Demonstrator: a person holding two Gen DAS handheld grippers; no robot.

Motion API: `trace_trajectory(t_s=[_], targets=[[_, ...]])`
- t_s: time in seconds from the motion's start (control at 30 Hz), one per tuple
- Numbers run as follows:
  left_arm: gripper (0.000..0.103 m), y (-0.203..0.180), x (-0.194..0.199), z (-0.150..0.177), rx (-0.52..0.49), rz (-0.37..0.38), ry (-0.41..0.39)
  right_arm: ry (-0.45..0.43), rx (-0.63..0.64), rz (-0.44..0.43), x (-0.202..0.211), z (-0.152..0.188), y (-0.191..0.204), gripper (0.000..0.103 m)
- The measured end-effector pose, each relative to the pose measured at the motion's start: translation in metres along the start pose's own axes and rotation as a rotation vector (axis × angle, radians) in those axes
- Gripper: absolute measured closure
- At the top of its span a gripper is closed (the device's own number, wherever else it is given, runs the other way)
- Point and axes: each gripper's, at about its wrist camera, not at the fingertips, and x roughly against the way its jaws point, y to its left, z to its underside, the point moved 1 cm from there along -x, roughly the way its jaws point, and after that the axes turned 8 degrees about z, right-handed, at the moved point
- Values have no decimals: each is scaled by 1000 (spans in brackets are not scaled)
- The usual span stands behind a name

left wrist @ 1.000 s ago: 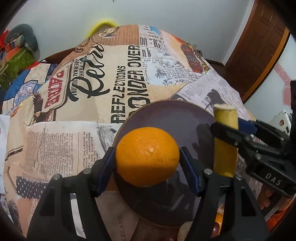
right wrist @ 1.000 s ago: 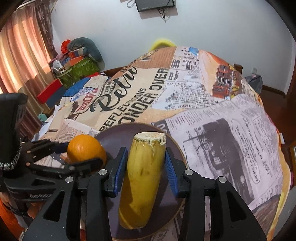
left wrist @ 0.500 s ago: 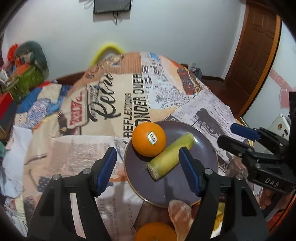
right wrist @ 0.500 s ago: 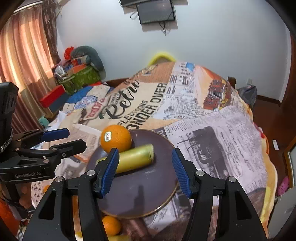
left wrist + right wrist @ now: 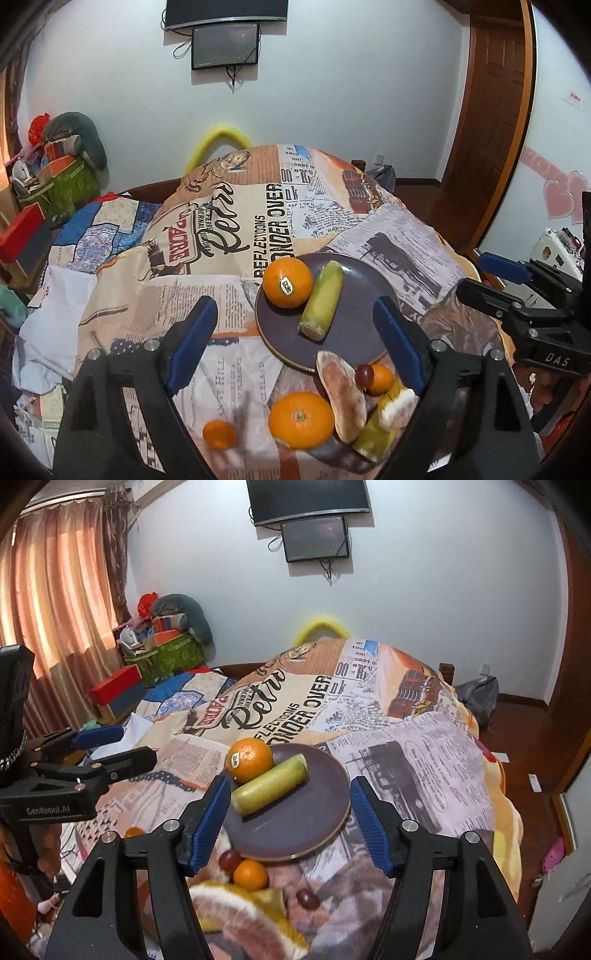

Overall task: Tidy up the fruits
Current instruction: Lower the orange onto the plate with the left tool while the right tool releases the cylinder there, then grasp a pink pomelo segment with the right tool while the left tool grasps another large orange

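Observation:
A dark purple plate (image 5: 362,288) lies on the newsprint bedspread. On it rest an orange with a sticker (image 5: 287,282) and a yellow-green banana piece (image 5: 321,305); both also show in the right wrist view, the orange (image 5: 249,759) and the banana piece (image 5: 269,785) on the plate (image 5: 306,819). My left gripper (image 5: 295,341) is open and empty, raised above and behind the plate. My right gripper (image 5: 286,827) is open and empty too, and shows at the right of the left wrist view (image 5: 491,277). Loose fruit lies in front of the plate: a large orange (image 5: 301,415), a small orange (image 5: 379,378), a grape (image 5: 364,374).
A pale peel slice (image 5: 341,395) and another banana piece (image 5: 380,424) lie among the loose fruit, with a small orange (image 5: 218,434) to the left. A second grape (image 5: 308,899) lies near the front. Boxes and bags (image 5: 162,653) stand by the curtain at the far left.
Both grippers opened and let go of the orange and banana piece, which now lie on the plate. Both grippers then drew back and up, bringing the loose fruit into view.

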Motion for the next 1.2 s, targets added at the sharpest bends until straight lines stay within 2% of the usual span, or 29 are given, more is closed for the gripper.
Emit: trace_trajectory(t_s=[0.07, 0.13, 0.47, 0.87, 1.07, 1.2], targets=[[14, -2, 6, 6, -2, -1, -2, -6, -2, 2, 7, 6, 2, 31], [14, -2, 10, 14, -6, -5, 3, -9, 6, 11, 11, 13, 4, 29], [14, 5, 5, 58, 35, 0, 95, 60, 33, 4, 7, 51, 16, 28], [14, 13, -19, 92, 68, 8, 200, 228, 88, -2, -33, 102, 30, 28], [14, 17, -32, 105, 91, 14, 244, 254, 79, -21, -40, 108, 26, 28], [14, 19, -41, 110, 99, 16, 266, 239, 59, -29, -39, 107, 25, 30]])
